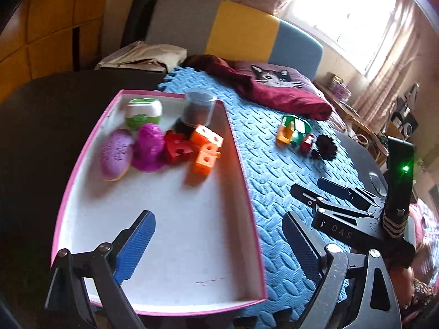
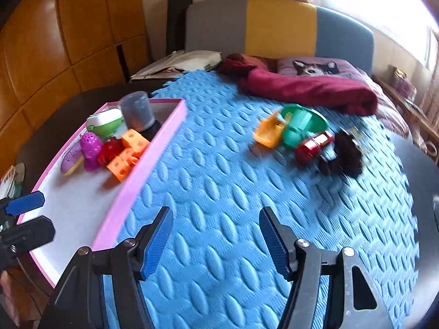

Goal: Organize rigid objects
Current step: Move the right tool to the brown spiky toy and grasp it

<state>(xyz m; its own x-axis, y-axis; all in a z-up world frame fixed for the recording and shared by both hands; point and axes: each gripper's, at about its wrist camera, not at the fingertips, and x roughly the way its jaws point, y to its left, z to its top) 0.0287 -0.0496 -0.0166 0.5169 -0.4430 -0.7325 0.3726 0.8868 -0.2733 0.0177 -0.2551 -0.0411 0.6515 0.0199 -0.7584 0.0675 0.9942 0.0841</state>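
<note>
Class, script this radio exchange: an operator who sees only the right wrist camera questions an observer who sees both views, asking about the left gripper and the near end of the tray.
Operator: My view clips the left gripper at the frame edge. Is it holding anything?
Observer: No. Its fingers are spread wide with nothing between them, above the tray.
Operator: Is anything lying on that near stretch of tray floor?
Observer: No toys, only a small dark mark close to the near rim.
</note>
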